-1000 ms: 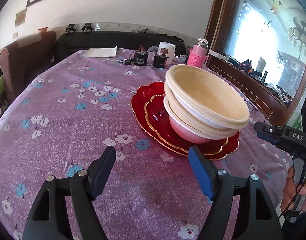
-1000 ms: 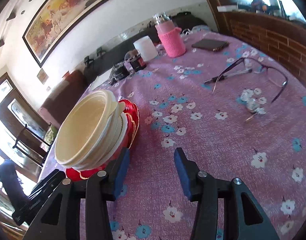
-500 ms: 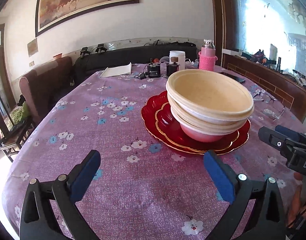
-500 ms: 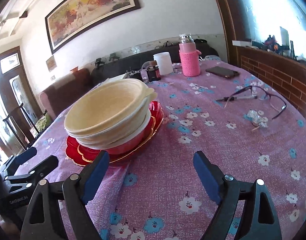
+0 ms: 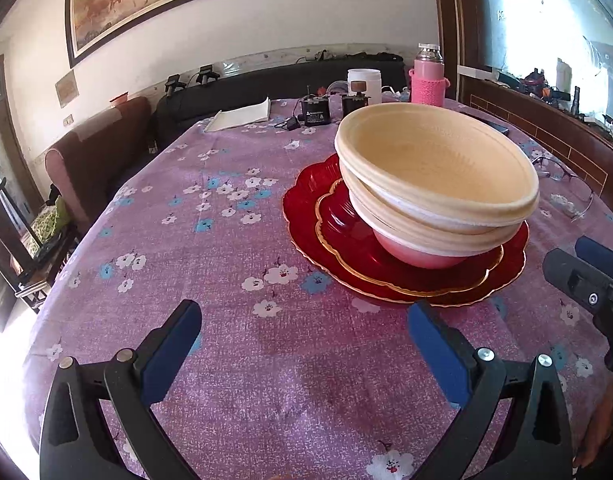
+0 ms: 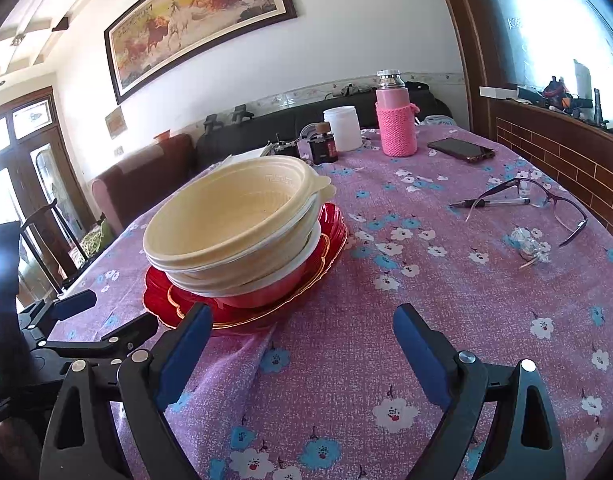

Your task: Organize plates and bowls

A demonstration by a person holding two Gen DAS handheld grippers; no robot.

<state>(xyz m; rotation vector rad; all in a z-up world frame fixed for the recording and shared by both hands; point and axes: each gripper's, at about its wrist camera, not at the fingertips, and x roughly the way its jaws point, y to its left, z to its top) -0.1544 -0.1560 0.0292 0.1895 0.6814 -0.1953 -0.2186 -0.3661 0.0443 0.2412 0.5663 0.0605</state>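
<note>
Left wrist view shows your left gripper (image 5: pixel 302 332) with its jaws spread wide and nothing between them, only the purple flowered cloth of the table (image 5: pixel 186 240) under the blue pads. Just ahead and a little to the right sits the stack: two red plates (image 5: pixel 458 284) with gold scalloped rims, the smaller on the larger, and on them a pink bowl (image 5: pixel 422 254) carrying nested cream bowls (image 5: pixel 434 168), which lean slightly toward the far left. Your right gripper (image 6: pixel 302 334) pokes in at the right edge of that view, near the plates but not touching them. From the right wrist view, its jaws are opening, with bare cloth between them; the left pad stands just in front of the red plates' near rim, and the cloth is rucked into a fold there. The stack lies ahead and to the left in this view, with your other gripper beyond it at the left edge. Farther back on the table you have a pink flask (image 6: pixel 396 120) in a knitted sleeve, a white jar (image 6: pixel 342 128), a dark phone (image 6: pixel 460 149), a pair of glasses (image 6: pixel 546 204) lying over a pen (image 6: pixel 490 202), and a crumpled clear wrapper (image 6: pixel 528 246), all well apart from the stack.
</note>
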